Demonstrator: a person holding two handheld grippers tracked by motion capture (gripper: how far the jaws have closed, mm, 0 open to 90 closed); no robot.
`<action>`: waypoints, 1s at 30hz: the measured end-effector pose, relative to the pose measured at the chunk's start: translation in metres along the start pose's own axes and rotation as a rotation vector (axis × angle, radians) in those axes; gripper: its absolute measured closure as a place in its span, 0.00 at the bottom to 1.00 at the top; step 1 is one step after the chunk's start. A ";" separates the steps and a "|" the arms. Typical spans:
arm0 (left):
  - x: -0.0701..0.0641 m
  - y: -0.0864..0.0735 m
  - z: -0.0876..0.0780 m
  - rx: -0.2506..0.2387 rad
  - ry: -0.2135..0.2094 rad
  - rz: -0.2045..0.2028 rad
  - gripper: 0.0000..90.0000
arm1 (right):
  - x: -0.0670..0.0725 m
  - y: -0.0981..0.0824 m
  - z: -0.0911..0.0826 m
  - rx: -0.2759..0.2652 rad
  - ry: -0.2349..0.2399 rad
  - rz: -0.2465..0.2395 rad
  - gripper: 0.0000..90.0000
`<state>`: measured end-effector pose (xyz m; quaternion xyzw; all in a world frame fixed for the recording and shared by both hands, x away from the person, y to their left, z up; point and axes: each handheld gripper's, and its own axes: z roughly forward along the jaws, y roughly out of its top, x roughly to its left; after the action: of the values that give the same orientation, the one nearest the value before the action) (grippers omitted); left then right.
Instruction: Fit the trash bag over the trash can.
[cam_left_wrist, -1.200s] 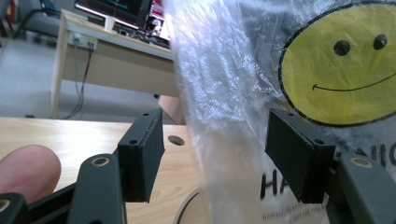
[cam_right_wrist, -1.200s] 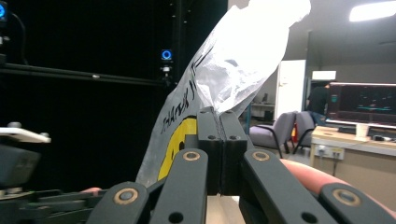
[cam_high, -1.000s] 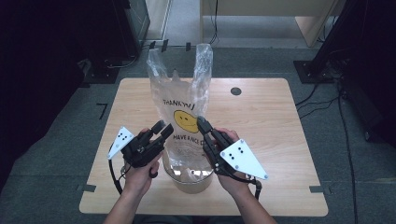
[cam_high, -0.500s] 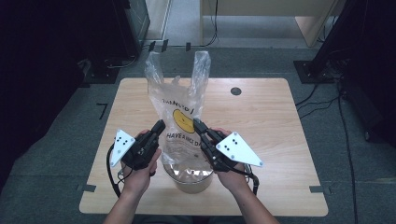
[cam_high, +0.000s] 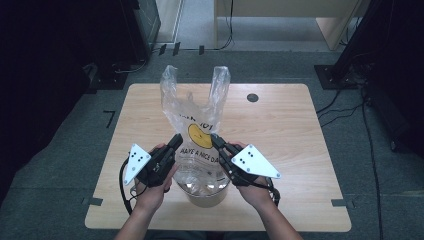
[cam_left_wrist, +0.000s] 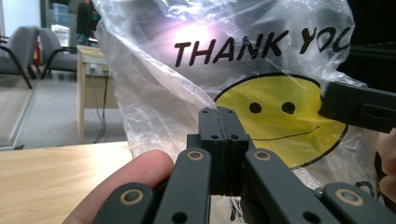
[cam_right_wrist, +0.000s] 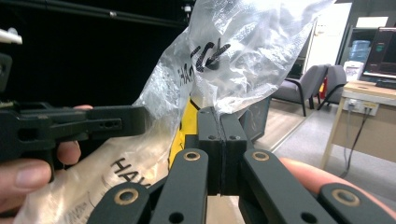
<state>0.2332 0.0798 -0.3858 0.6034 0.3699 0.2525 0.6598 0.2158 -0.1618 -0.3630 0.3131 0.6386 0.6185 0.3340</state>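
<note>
Between both hand-held grippers — left (cam_high: 177, 139), right (cam_high: 216, 139) — plastic bag (cam_high: 196, 107), each clamped on film.

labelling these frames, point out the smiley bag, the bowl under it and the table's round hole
smiley bag (cam_high: 198, 134), high view, yellow face print
bowl (cam_high: 206, 198), high view, front wall
round hole (cam_high: 252, 98), high view, its centre

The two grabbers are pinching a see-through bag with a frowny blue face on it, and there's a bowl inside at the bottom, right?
Almost. The face on the plastic bag is a yellow smiley, not a frowny blue one; the left gripper view shows it plainly. The rest holds: the left gripper and right gripper pinch the clear bag, and a bowl sits inside at the bottom.
</note>
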 end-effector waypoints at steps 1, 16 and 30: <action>0.001 -0.001 -0.001 0.010 -0.008 0.000 1.00 | 0.000 -0.002 -0.001 0.004 -0.004 -0.007 1.00; 0.017 0.001 -0.003 0.056 0.000 -0.060 0.46 | -0.002 -0.034 -0.023 0.027 -0.012 -0.052 1.00; 0.028 -0.003 0.032 0.224 -0.044 -0.087 0.65 | -0.001 -0.039 -0.028 0.008 0.027 -0.083 1.00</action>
<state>0.2751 0.0817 -0.3939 0.6622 0.4068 0.1674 0.6066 0.1942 -0.1798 -0.4017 0.2795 0.6578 0.6058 0.3495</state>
